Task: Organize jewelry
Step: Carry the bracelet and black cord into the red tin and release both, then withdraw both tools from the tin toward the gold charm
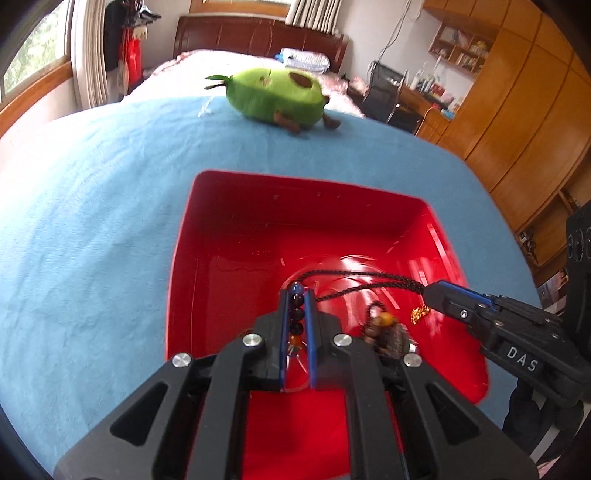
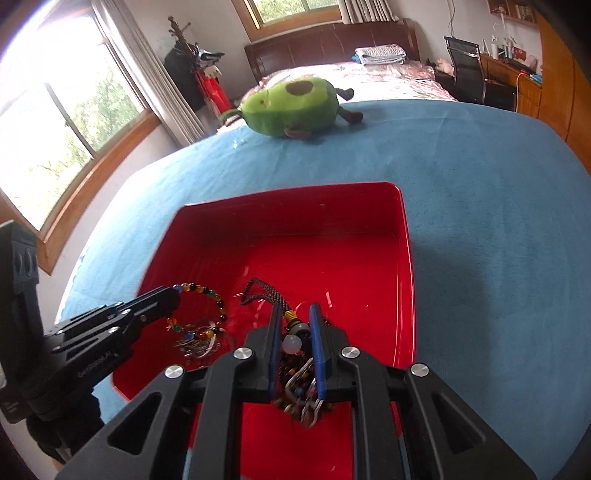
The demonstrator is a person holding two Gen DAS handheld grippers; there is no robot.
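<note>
Corded pendant (image 2: 291, 332) lengthwise between jaws (cord forward)

Surface: a blue blanket (image 2: 480, 177) spread over the near end of the bed (image 2: 369, 79).
Bed: pale patterned cover farther back, dark brown headboard (image 2: 332, 37), folded bedding (image 2: 380, 53) stacked by it.
Toy: a green avocado plush (image 2: 291, 107) lies on the blanket.
Windows: a wide wood-framed window (image 2: 74, 122) on the left, green trees outside, pale curtain (image 2: 147, 74) beside it; another window (image 2: 284, 9) above the headboard.
Corner: coat rack (image 2: 192, 66) with dark clothes.
Right side: black chair (image 2: 467, 70), cluttered desk (image 2: 506, 62), orange-brown wooden wardrobe (image 1: 517, 110), wall shelves (image 1: 461, 48).
Light: bright daylight.
</note>
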